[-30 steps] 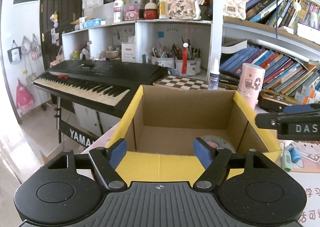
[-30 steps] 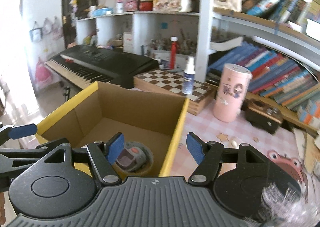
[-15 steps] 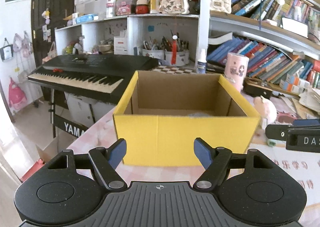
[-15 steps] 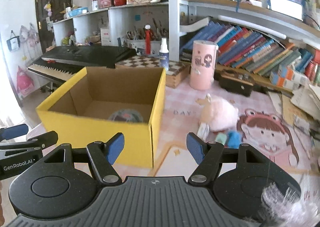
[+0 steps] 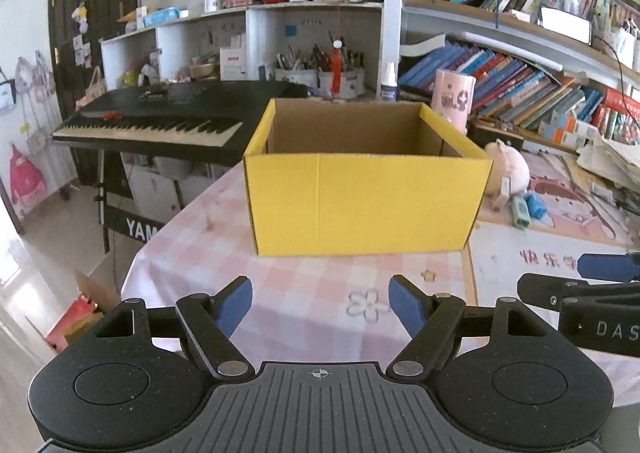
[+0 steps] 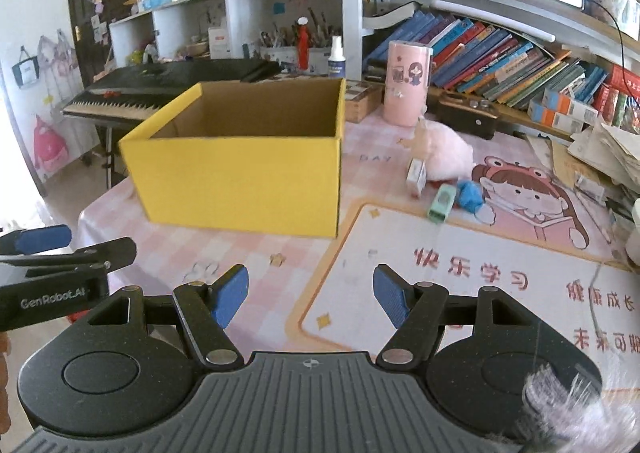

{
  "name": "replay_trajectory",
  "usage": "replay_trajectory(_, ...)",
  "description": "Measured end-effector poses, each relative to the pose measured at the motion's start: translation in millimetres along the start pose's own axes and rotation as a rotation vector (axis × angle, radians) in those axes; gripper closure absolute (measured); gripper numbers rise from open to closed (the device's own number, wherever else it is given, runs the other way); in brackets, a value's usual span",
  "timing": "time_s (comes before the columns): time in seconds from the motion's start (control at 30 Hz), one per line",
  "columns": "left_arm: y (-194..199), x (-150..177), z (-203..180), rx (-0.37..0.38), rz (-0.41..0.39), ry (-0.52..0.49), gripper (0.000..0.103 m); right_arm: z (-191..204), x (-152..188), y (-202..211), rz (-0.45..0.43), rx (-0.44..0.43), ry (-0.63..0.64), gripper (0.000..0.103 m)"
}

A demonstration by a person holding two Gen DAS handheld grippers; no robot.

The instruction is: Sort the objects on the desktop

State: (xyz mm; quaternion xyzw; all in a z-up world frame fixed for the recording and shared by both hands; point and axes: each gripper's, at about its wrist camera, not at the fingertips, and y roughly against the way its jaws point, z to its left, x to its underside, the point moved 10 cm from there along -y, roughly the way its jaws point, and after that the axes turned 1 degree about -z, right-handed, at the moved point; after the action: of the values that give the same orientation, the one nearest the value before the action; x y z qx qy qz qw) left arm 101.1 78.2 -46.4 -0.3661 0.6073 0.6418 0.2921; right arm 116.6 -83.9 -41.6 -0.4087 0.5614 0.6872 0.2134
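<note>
Facing the yellow box (image 5: 366,199), the left claw (image 5: 320,307) hangs low over the pink checked tabletop (image 5: 304,285) with its blue pads spread and nothing between them. The right claw (image 6: 311,295) is spread and empty too, held above the edge of the printed mat (image 6: 472,277) that lies to the right of the box. Each claw shows at the margin of the other's view, so the two sit side by side near the front edge of the tabletop.

The box stands open at the top, a sensible place to collect loose things; its floor is hidden behind the near wall from both views, so what lies inside cannot be told. The things that look left to sort lie in a small cluster to the right of the box: a pink plush toy (image 6: 444,151), a small white carton (image 6: 416,175) leaning against it, a pale green oblong item (image 6: 441,205) and a crumpled blue item (image 6: 469,195) just beside that. A tall pink canister (image 6: 407,83) stands upright behind them, near the bookshelf (image 6: 520,65).

Judging by the layout, the right claw is the better placed for that cluster, and its spread pads suit a fresh pick. The soft toy would squash under a pinch, while the small carton would need a narrow, careful one.
</note>
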Motion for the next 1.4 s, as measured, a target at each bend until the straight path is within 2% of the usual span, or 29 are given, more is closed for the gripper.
replay_trajectory(0.13,8,6,1,0.0,0.001,-0.007,0.02,11,8,7,0.004,-0.01,0.024,0.035)
replay_trajectory(0.63,22,28,-7,0.024,0.032,-0.038,0.019,24,37,24,0.038,-0.019,0.039,0.032)
replay_trajectory(1.4,10,28,-74,0.18,0.045,-0.15,0.019,-35,55,43,0.051,0.138,-0.069,0.027)
